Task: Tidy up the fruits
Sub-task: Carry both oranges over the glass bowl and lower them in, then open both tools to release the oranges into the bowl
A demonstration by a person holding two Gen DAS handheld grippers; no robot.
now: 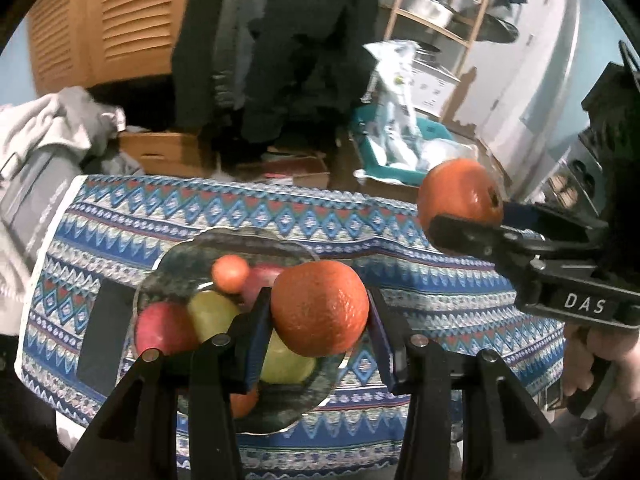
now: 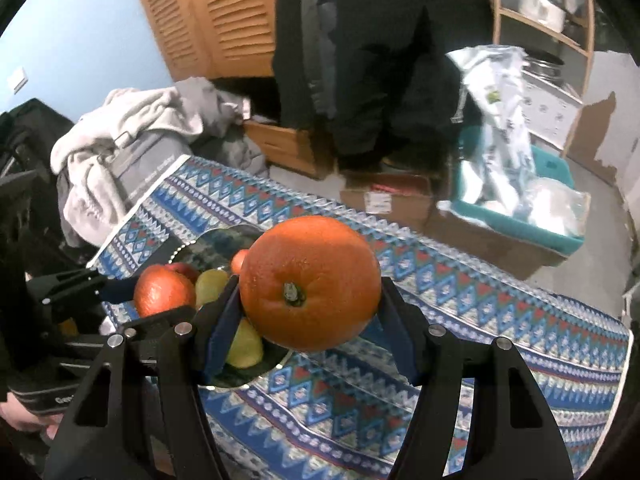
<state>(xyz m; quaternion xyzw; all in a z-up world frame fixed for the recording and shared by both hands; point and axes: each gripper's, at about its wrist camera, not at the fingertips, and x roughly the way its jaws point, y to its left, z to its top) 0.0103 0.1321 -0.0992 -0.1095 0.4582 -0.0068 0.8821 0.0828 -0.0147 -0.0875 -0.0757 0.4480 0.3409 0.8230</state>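
My left gripper (image 1: 320, 312) is shut on an orange (image 1: 320, 307) and holds it above a glass plate (image 1: 180, 264) on the patterned tablecloth. The plate holds a red apple (image 1: 162, 330), a yellow-green fruit (image 1: 210, 312), a small orange fruit (image 1: 230, 273) and others partly hidden. My right gripper (image 2: 310, 300) is shut on a second orange (image 2: 310, 282), stem end toward the camera, held in the air to the right of the plate (image 2: 224, 242). In the left wrist view the right gripper (image 1: 464, 216) holds its orange (image 1: 458, 192) at upper right.
The blue patterned tablecloth (image 1: 400, 240) covers the table. A dark flat rectangle (image 1: 105, 330) lies left of the plate. Beyond the table are cardboard boxes (image 1: 168, 150), a teal bin (image 1: 400, 152) with bags, piled clothes (image 1: 52, 128) and a dark-clothed person (image 1: 280, 40).
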